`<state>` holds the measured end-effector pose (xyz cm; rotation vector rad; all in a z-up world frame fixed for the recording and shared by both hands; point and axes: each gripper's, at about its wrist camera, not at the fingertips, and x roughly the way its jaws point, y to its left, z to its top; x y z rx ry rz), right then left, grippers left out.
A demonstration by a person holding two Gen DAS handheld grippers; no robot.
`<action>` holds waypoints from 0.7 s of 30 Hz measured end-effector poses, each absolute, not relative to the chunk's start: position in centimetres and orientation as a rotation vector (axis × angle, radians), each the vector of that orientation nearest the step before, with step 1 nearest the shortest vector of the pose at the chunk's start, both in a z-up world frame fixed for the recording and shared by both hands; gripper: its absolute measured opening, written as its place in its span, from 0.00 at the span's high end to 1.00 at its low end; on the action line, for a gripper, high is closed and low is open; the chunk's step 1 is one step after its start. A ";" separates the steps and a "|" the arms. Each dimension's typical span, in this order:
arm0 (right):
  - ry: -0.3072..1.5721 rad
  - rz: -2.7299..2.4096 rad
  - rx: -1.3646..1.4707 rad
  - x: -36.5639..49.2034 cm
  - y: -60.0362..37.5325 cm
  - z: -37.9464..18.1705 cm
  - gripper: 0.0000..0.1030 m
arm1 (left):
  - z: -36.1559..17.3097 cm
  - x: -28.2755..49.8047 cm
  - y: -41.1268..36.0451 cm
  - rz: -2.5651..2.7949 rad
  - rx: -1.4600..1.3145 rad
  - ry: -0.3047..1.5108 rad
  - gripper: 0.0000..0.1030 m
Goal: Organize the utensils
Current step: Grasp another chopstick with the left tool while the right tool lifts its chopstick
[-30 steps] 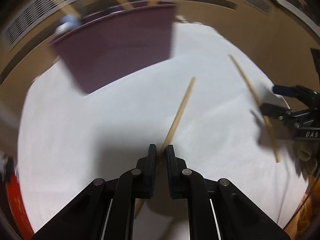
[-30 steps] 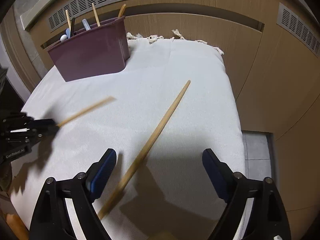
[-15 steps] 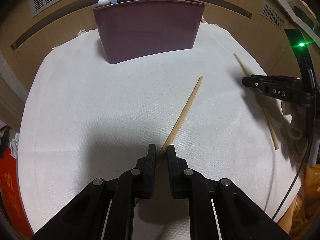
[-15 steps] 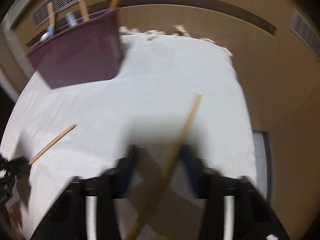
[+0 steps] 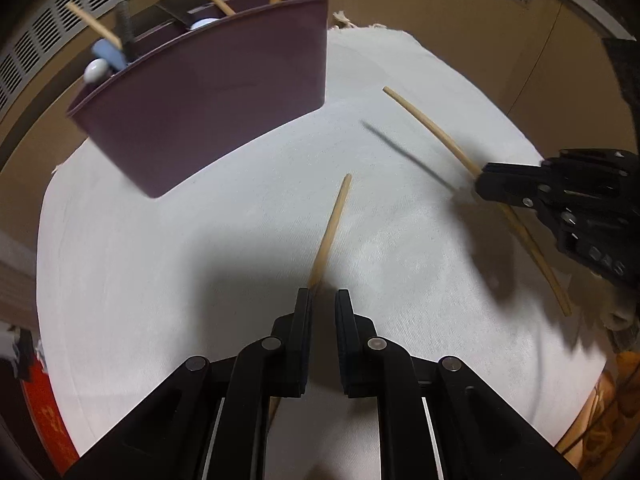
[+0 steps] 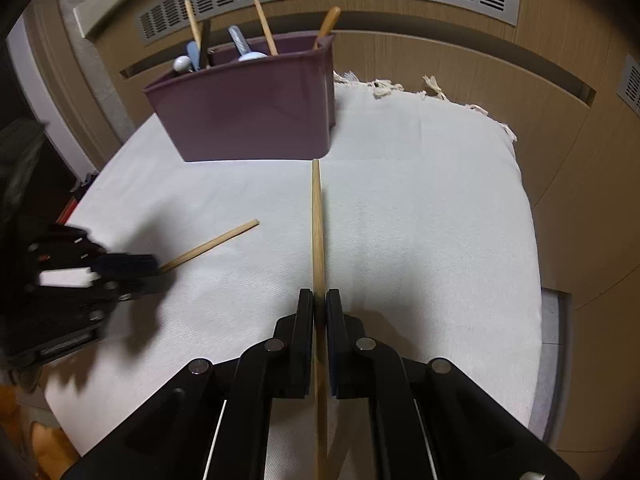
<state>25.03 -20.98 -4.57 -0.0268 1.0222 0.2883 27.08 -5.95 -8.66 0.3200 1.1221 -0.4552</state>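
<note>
Each wrist camera looked forward, low over the white cloth [image 5: 160, 260]; both shared the maroon holder [image 6: 248, 112].

1. First chopstick [image 5: 331, 227]: a plain pale wooden stick, clamped at its near part by the left gripper [image 5: 321, 300], tip pointing far over the white cloth.
2. Second chopstick [image 6: 317, 232]: alike, pinched in the right gripper [image 6: 319, 300], tip just short of the holder.
3. Maroon holder [image 6: 256, 116]: upright at the far left, with utensils standing in it.

2 loose chopsticks [image 6: 318, 224] [image 6: 212, 245] (1 per gripper), 1 purple caddy [image 6: 256, 108], 1 white cloth [image 6: 420, 220].
</note>
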 end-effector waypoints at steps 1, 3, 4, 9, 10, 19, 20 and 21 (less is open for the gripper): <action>1.020 0.295 -0.024 24.8 -21.1 -4.5 0.94 | -8.7 27.6 -6.1 -0.451 0.326 1.129 0.88; 1.018 0.306 -0.021 24.6 -21.2 -4.4 0.94 | -8.9 28.5 -6.4 -0.437 0.329 1.147 0.88; 1.018 0.310 -0.020 24.5 -21.2 -4.5 0.94 | -9.1 28.9 -6.4 -0.430 0.319 1.163 0.88; 1.017 0.323 -0.014 24.2 -21.3 -4.8 0.94 | -9.2 29.7 -7.0 -0.449 0.334 1.208 0.86; 1.013 0.318 -0.018 24.3 -21.3 -4.8 0.94 | -9.1 29.9 -7.0 -0.454 0.323 1.225 0.84; 1.056 0.329 -0.100 26.9 -19.7 -6.4 0.92 | -9.3 29.0 -8.4 -0.520 0.340 1.235 0.44; 1.064 0.324 -0.100 27.2 -19.6 -6.6 0.91 | -9.3 28.9 -8.4 -0.518 0.343 1.229 0.44; 1.072 0.322 -0.100 27.4 -19.6 -6.8 0.90 | -9.2 29.0 -8.3 -0.518 0.336 1.229 0.44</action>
